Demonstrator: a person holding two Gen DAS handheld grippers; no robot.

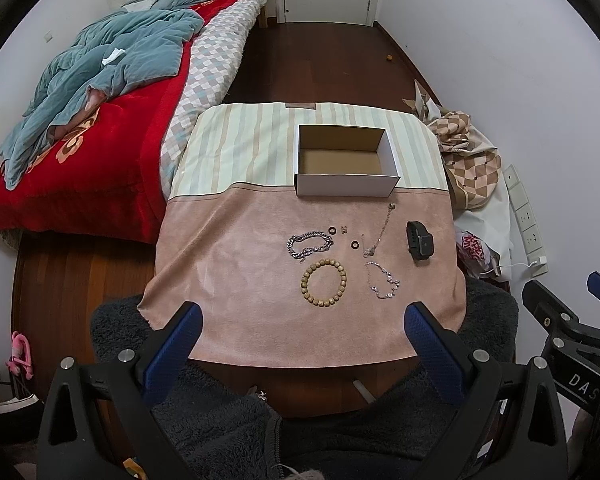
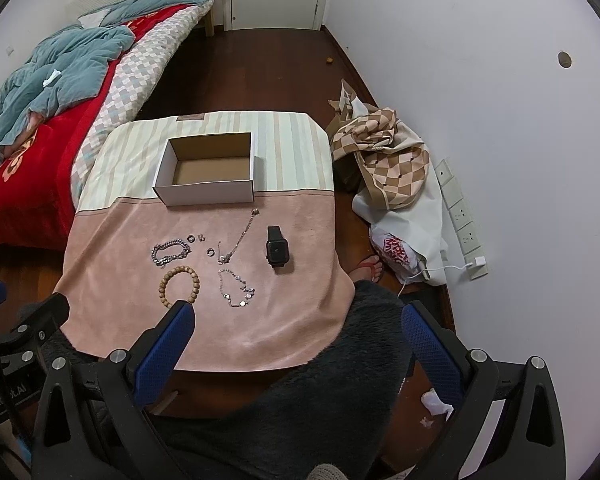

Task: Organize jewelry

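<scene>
Jaws wide — box (image 1: 346, 184) empty

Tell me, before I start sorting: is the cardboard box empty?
Empty. Both views show the box's bare brown floor; the jewelry all lies outside it.

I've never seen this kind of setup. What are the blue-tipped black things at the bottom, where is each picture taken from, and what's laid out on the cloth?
Those are two handheld grippers, one in each of the person's hands, each with a fisheye camera looking along its jaws. One picture is from the left gripper, the other from the right gripper. Both stand open and hold nothing.

On the pink cloth lie a silver chain bracelet, a wooden bead bracelet, a thin silver bracelet, a necklace, small rings and a black smartwatch. Behind them sits an empty cardboard box.
</scene>
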